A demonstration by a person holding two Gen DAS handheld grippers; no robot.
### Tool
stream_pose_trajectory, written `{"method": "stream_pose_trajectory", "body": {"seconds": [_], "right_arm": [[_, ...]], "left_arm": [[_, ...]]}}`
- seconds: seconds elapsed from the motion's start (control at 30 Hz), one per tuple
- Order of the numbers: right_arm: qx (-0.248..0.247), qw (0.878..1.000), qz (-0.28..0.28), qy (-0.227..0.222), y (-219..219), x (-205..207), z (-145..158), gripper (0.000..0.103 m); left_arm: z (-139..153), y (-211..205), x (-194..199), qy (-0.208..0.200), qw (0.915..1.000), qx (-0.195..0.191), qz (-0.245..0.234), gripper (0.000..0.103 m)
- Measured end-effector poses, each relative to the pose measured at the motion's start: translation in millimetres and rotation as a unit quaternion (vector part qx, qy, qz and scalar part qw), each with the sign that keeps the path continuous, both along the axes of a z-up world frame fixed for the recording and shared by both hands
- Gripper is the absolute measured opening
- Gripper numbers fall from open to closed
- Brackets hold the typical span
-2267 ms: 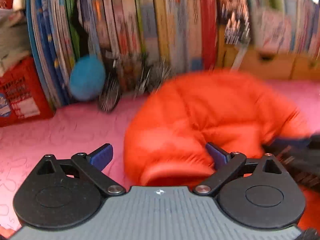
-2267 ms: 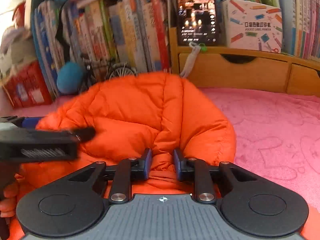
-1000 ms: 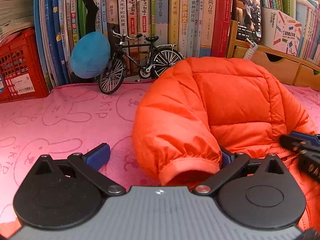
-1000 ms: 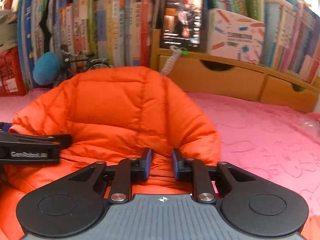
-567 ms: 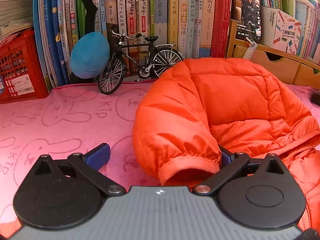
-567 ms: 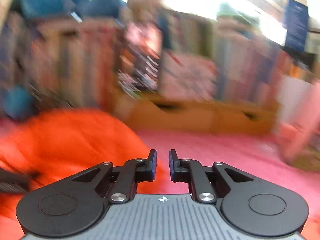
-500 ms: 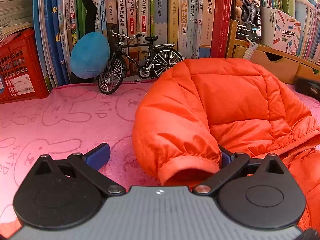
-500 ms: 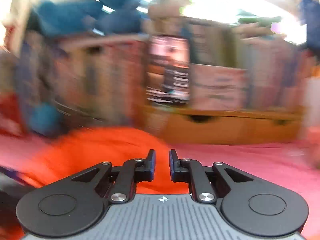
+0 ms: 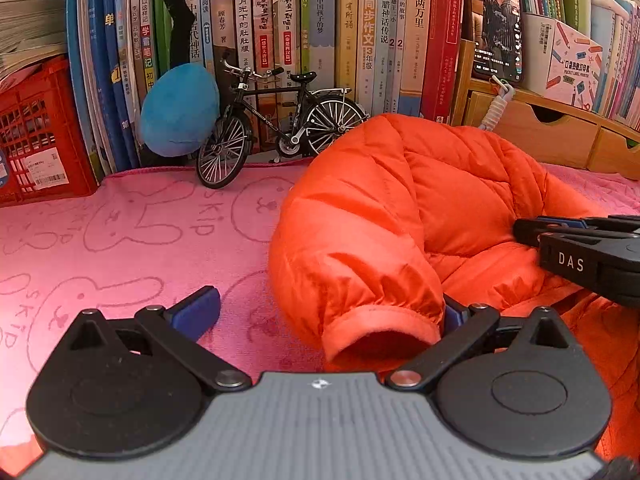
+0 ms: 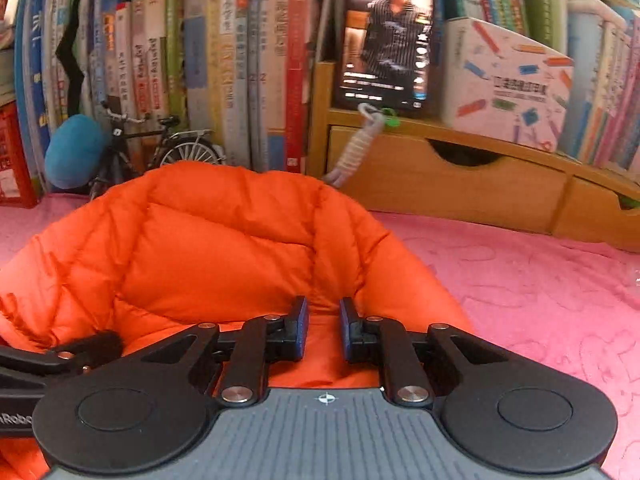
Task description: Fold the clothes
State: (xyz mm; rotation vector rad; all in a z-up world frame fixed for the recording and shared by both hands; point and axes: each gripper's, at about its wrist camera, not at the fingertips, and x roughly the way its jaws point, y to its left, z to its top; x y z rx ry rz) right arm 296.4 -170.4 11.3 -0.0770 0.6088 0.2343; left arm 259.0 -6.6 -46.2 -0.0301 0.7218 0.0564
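An orange puffer jacket lies bunched on the pink bunny-print cloth. Its sleeve cuff points toward me and lies between the wide-apart fingers of my open left gripper, against the right finger, which it partly hides. My right gripper is shut, its fingers nearly together low over the jacket's inner fold, with orange fabric showing behind the narrow gap. In the left wrist view the right gripper comes in from the right, tips touching the jacket's middle.
A model bicycle, a blue plush ball and a red crate stand at the back before a row of books. A wooden drawer unit holding a phone is at the back right. Bare pink cloth lies right of the jacket.
The right gripper let go, swung up away from the jacket, then came back down onto its middle. The left gripper stayed open around the cuff.
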Motion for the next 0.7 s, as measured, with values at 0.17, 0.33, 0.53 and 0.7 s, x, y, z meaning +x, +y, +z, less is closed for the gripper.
{"method": "stream_pose_trajectory", "body": {"seconds": [0.17, 0.33, 0.53, 0.7], "right_arm": [[-0.008, 1.000, -0.006, 0.017, -2.7, 6.9, -5.1, 0.020], [-0.004, 1.000, -0.005, 0.020, -3.0, 9.9, -5.0, 0.021], [-0.004, 1.000, -0.006, 0.020, -2.8, 9.4, -3.7, 0.021], [-0.001, 1.000, -0.006, 0.021, -3.5, 9.6, -4.4, 0.021]], "left_arm": [[9.8, 9.2, -9.2, -0.039, 0.9989, -0.027, 0.002, 0.100], [35.6, -14.1, -6.6, -0.108, 0.9927, 0.053, -0.009, 0.100], [28.8, -26.7, 13.5, -0.090, 0.9933, 0.050, -0.052, 0.064], [16.6, -17.6, 11.2, -0.094, 0.9932, 0.000, -0.068, 0.044]]}}
